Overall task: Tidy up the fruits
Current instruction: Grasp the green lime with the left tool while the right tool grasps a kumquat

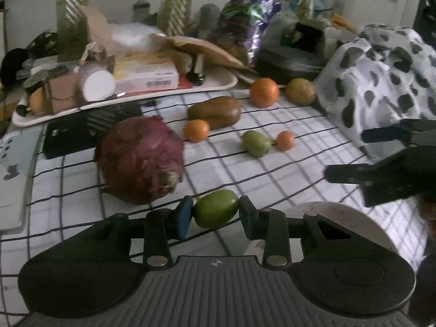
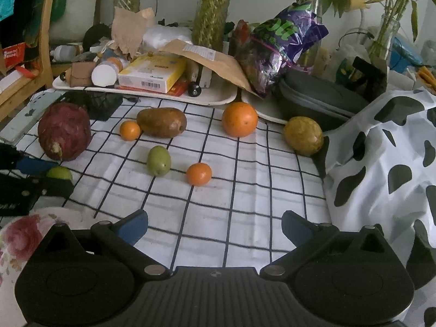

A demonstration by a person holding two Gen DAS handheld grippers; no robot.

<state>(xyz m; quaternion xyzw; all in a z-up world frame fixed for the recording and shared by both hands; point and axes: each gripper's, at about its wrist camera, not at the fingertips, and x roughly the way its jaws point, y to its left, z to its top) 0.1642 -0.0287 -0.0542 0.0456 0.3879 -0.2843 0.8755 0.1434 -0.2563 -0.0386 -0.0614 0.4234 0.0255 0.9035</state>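
My left gripper is shut on a small green fruit, held just above the checked cloth; it also shows in the right wrist view. My right gripper is open and empty over the cloth. On the cloth lie a red cabbage, a brown potato, a large orange, two small oranges, a green fruit and a yellowish fruit. A floral plate sits at lower left.
A white tray of boxes and clutter stands at the back. A grey case, a purple bag and plants are behind. A cow-print cloth covers the right side.
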